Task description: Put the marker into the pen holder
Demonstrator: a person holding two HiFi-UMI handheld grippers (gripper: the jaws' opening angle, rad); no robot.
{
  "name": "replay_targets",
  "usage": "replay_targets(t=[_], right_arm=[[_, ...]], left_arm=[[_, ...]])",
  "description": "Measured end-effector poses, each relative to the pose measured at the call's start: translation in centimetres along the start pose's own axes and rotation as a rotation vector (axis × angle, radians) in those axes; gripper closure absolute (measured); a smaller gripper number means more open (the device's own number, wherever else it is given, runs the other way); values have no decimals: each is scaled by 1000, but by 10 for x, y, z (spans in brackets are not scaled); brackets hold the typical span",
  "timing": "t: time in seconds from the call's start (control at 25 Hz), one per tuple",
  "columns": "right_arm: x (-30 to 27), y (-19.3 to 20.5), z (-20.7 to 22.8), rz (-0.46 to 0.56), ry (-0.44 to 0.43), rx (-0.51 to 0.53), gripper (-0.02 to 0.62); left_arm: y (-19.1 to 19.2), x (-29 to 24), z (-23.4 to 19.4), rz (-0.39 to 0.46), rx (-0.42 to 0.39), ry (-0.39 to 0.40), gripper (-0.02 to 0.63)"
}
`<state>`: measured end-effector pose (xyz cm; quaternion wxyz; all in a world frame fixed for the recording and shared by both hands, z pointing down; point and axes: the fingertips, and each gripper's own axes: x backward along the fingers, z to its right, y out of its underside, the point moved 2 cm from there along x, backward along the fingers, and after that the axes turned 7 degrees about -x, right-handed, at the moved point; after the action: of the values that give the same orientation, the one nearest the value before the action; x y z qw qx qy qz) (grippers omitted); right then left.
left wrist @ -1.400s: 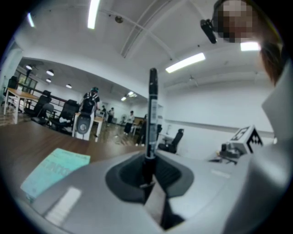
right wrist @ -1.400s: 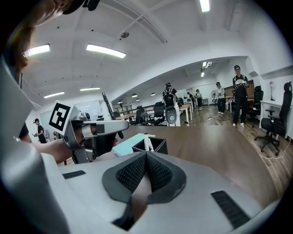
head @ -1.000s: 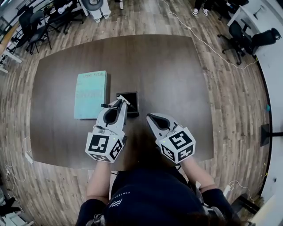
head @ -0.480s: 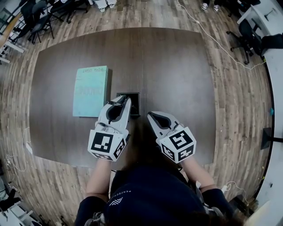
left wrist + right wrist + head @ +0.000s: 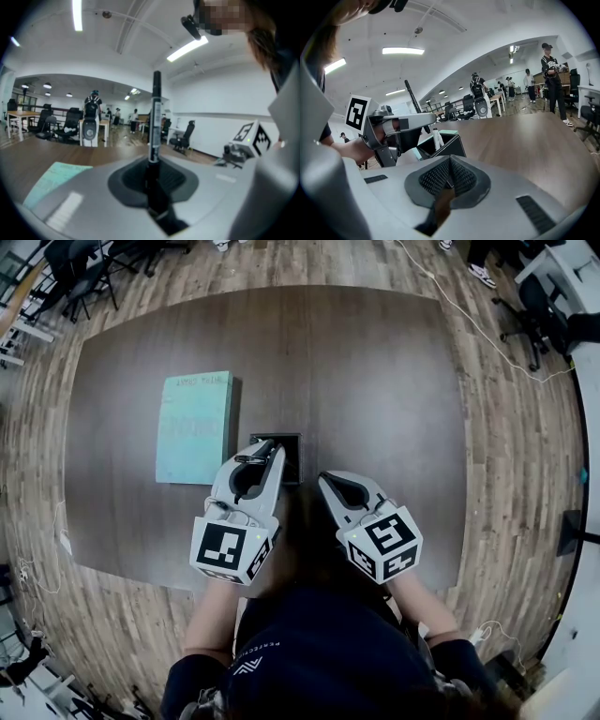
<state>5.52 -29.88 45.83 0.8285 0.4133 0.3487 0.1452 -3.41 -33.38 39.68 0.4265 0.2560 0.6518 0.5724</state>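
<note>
My left gripper [image 5: 262,455] is shut on a black marker [image 5: 247,458] and sits at the near left edge of the black square pen holder [image 5: 284,441]. In the left gripper view the marker [image 5: 155,112] stands upright between the jaws of that gripper [image 5: 152,165]. From the right gripper view, the left gripper [image 5: 405,123] hovers beside the pen holder [image 5: 449,146], with the marker [image 5: 412,100] pointing up and back. A white pen [image 5: 436,138] stands inside the holder. My right gripper [image 5: 326,480] is shut and holds nothing, just right of the holder; its jaws [image 5: 449,162] meet.
A teal notebook [image 5: 194,426] lies flat on the dark wooden table [image 5: 375,381], left of the holder. Office chairs [image 5: 80,273] and desks stand around on the wood floor. People stand far off in the room [image 5: 550,79].
The left gripper has shifted slightly right, toward the holder, with the marker still in its jaws. The right gripper has hardly moved.
</note>
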Motion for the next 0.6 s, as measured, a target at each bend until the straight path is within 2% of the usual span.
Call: replay_targets(t=[0.6], right_arm=[[4, 2, 1, 4, 9, -1, 594]], left_arm=[[2, 3, 3, 10, -5, -7, 554]])
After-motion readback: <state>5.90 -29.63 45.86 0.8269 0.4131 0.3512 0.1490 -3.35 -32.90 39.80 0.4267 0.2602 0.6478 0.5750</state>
